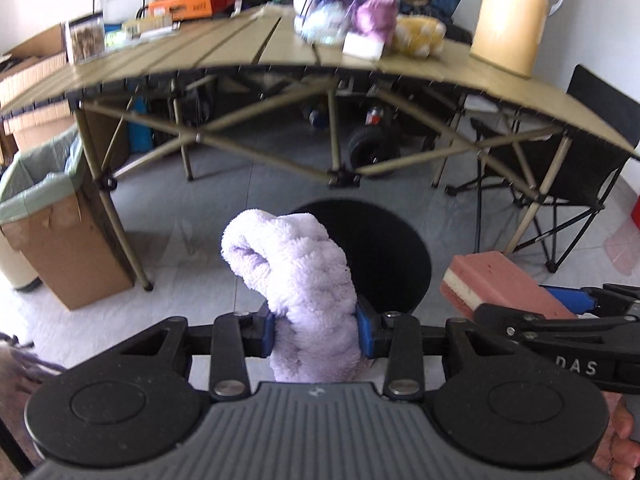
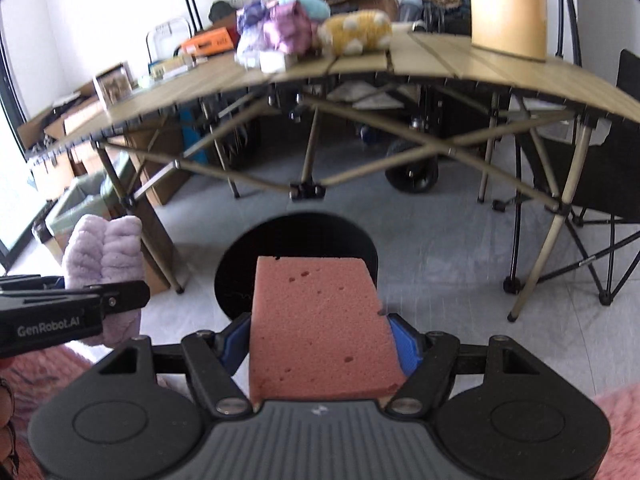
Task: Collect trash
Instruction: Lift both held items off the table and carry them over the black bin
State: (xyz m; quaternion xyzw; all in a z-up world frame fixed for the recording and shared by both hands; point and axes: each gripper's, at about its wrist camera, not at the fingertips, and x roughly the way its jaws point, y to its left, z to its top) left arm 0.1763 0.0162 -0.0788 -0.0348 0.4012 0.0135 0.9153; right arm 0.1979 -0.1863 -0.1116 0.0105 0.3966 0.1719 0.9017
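Observation:
My left gripper (image 1: 316, 332) is shut on a fluffy lilac cloth (image 1: 296, 276) and holds it upright above the floor. My right gripper (image 2: 320, 344) is shut on a pink sponge (image 2: 320, 328) with a white middle layer. Each shows in the other's view: the sponge at the right of the left wrist view (image 1: 500, 284), the cloth at the left of the right wrist view (image 2: 104, 260). A round black bin (image 1: 384, 252) sits on the floor just beyond both grippers; it also shows in the right wrist view (image 2: 296, 240).
A folding table (image 1: 224, 52) stands ahead with plush toys (image 1: 344, 12), boxes and a tan jug (image 1: 512, 16) on it. A cardboard box with a green liner (image 1: 52, 216) stands at the table's left leg. A black folding chair (image 1: 576, 168) is at the right.

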